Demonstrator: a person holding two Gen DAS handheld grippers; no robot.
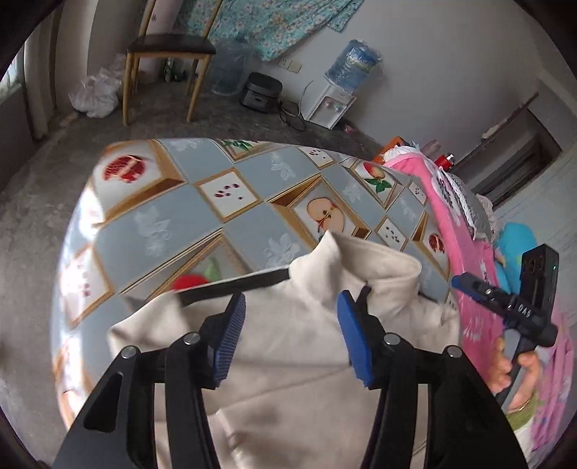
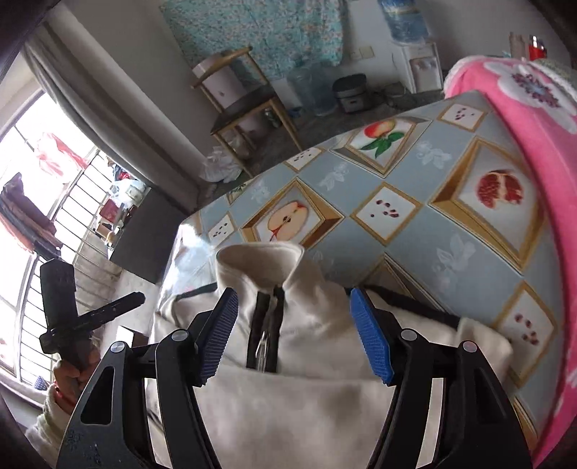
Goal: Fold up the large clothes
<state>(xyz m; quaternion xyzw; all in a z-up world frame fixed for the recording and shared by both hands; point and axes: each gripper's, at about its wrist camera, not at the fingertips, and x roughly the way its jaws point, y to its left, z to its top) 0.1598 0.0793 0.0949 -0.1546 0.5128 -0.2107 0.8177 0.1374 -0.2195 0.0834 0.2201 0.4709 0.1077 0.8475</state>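
Our left gripper [image 1: 290,335] and right gripper [image 2: 294,333]: jaws parted, gripping nothing, hovering over cream zip-neck fleece [image 2: 288,389]. Fleece lies on fruit-print tablecloth [image 2: 432,223], collar facing away, seemingly folded once; released there, we judge, to settle flat.

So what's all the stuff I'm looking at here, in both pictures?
Jacket: one, cream with black zip, folded on the table, collar up.
Tablecloth: one, grey-blue with fruit pictures, covering the table.
Blanket: one, pink with flowers, along the table's edge.
Chair: one, wooden with dark seat, by the far wall.
Water dispenser: one, white with blue bottle, on the floor.
Rice cooker: one, dark, beside the dispenser.
Hanging cloth: one, turquoise floral, on the wall.
Plastic bag: one, white, near the chair.
Left gripper: black, blue pads, open above the jacket.
Right gripper: same, open above the collar.
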